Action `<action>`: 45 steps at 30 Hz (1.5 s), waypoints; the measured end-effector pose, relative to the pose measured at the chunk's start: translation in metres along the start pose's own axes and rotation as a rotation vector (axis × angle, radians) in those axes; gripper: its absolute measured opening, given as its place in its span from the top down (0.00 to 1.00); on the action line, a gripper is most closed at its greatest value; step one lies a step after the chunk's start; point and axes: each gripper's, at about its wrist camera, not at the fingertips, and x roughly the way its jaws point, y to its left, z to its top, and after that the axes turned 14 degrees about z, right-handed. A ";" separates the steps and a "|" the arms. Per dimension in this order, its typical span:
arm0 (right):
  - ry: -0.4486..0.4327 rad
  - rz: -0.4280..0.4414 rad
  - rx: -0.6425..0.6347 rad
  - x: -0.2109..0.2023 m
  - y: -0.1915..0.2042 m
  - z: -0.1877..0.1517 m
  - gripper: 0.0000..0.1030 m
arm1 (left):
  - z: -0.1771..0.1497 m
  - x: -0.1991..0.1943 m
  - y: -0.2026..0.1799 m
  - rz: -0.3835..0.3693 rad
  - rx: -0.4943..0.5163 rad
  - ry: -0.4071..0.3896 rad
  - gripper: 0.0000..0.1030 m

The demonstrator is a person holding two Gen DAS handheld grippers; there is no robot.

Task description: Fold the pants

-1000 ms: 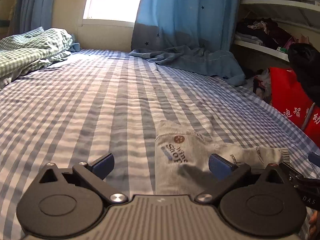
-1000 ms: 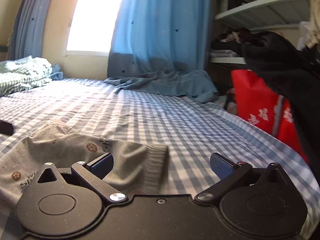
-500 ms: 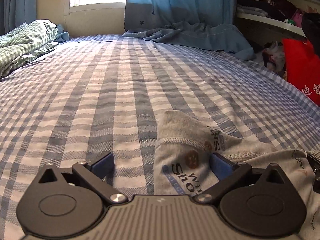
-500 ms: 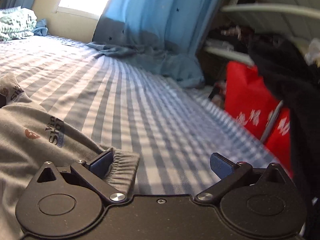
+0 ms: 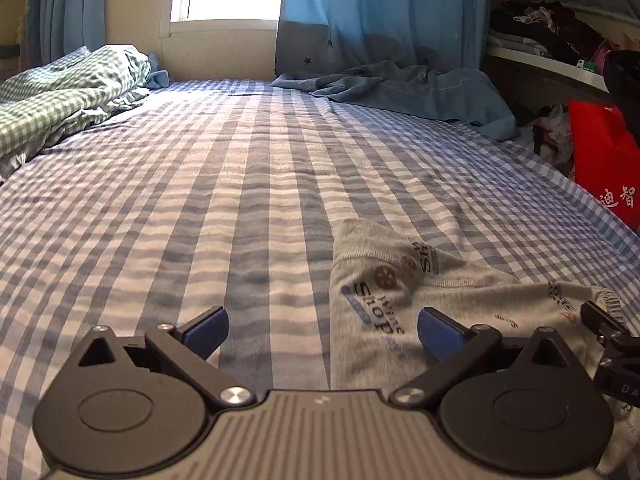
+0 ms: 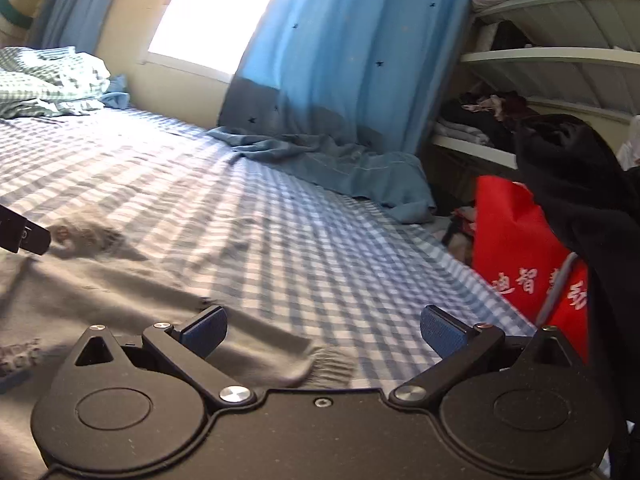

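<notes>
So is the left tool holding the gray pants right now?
No, the left tool is open, and the gray pants lie loose on the bed.

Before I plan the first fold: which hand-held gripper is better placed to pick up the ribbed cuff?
Right. The right hand-held gripper, open, has the ribbed cuff just below its fingers. The left hand-held gripper, also open, straddles the pants' printed edge instead.

Bed (image 5: 240, 200) open ahead; quilt (image 5: 60, 100) far left, fallen curtain (image 5: 420, 88) far end, red bag (image 6: 520, 248) off right edge.
</notes>
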 end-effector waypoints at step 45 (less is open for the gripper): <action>-0.060 0.130 0.396 -0.072 -0.003 -0.101 0.01 | -0.065 -0.037 0.008 0.020 -0.038 -0.033 0.00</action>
